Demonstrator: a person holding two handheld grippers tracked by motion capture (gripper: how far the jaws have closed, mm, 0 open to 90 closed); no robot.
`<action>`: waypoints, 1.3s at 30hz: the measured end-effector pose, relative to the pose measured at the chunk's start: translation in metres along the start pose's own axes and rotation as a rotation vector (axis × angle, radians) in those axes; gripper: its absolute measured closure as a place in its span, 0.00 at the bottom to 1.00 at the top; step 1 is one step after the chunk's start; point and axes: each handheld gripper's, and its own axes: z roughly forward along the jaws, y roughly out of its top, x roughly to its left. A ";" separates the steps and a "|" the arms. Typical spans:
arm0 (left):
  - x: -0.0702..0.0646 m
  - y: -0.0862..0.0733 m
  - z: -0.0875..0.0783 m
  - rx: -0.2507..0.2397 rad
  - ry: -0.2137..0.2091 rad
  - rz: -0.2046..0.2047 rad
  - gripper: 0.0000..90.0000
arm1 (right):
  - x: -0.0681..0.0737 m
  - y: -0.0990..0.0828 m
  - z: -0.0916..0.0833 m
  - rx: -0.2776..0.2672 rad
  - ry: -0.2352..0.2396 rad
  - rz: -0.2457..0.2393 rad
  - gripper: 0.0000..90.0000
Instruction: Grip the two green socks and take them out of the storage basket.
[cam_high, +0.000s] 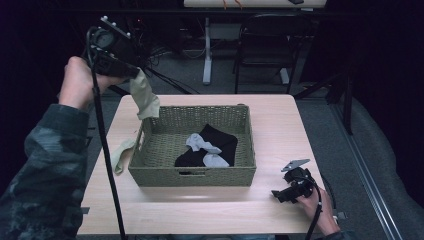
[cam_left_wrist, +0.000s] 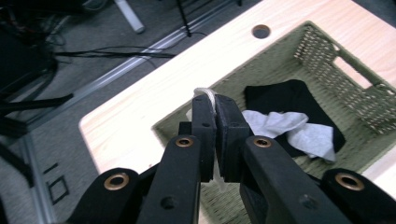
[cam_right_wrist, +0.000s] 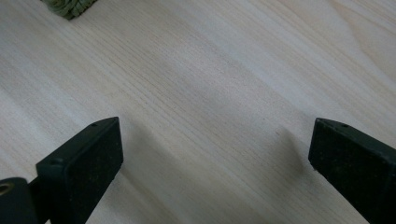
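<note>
Wooden counter (cam_high: 270, 125) holds a basket (cam_high: 192, 175). Left tongs (cam_high: 131, 71) pinch a beige sock (cam_high: 144, 95) above it; next, let go inside. Right tongs (cam_high: 280, 194) rest wide open.

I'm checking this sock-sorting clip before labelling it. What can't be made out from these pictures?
- Held beige sock: in the left gripper view the left gripper hides all but its pinched edge.
- Black garment in the basket: the grey socks cover part, so its kind is unclear.
- Second beige sock on the table: the basket wall may hide its far end in the high view.
</note>
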 end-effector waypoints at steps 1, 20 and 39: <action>0.003 -0.001 -0.003 -0.007 0.006 -0.006 0.97 | 0.000 0.000 0.000 0.000 0.000 0.000 0.02; 0.058 -0.071 -0.003 0.048 0.121 -0.149 0.97 | 0.000 0.000 0.000 0.007 -0.011 -0.007 0.02; 0.079 -0.169 0.106 0.202 0.033 -0.286 0.97 | 0.000 0.001 0.001 0.004 -0.012 -0.005 0.02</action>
